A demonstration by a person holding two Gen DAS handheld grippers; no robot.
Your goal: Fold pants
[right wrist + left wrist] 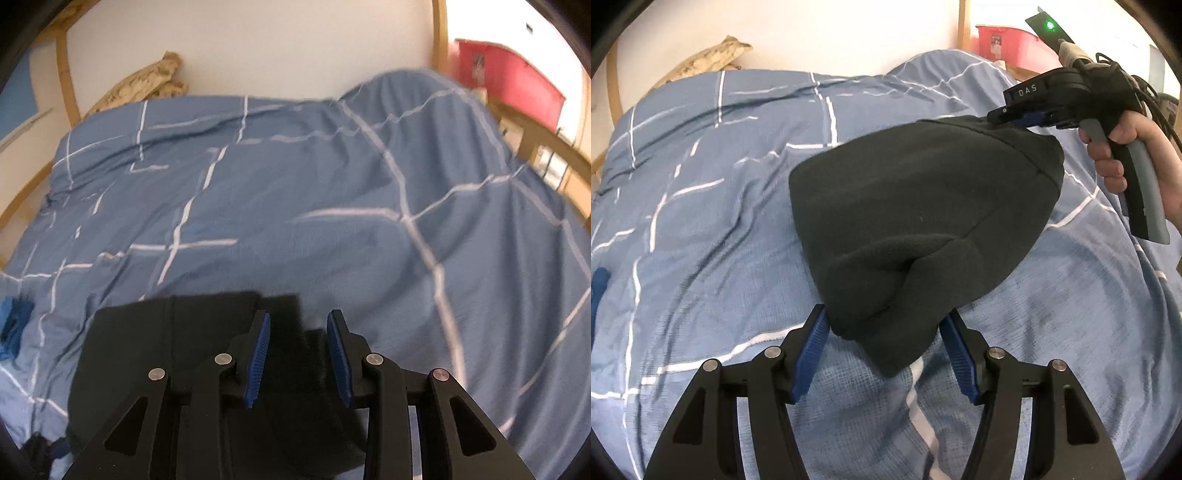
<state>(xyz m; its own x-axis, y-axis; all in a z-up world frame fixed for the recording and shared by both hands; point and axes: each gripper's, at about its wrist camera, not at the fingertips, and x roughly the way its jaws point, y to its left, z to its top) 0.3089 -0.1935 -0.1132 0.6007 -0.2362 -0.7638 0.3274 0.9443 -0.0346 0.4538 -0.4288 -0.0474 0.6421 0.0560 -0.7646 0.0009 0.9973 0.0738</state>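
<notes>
The black fleece pants (916, 206) lie folded in a thick bundle on the blue checked bedcover (701, 192). My left gripper (886, 310) stands at the bundle's near corner, its blue pads (812, 354) pressed against both sides of the cloth. At the far right corner of the bundle is my right gripper (997, 116), held by a hand (1115, 155). In the right wrist view the right gripper (298, 315) is open. The pants (155, 354) lie under and between its fingers, and neither pad presses on the cloth.
A small blue cloth (14, 325) lies on the bedcover (332, 206) at the left. A beige bundle (709, 61) leans on the white wall behind the bed. A red box (1004, 40) and a wooden frame (546, 140) stand at the right.
</notes>
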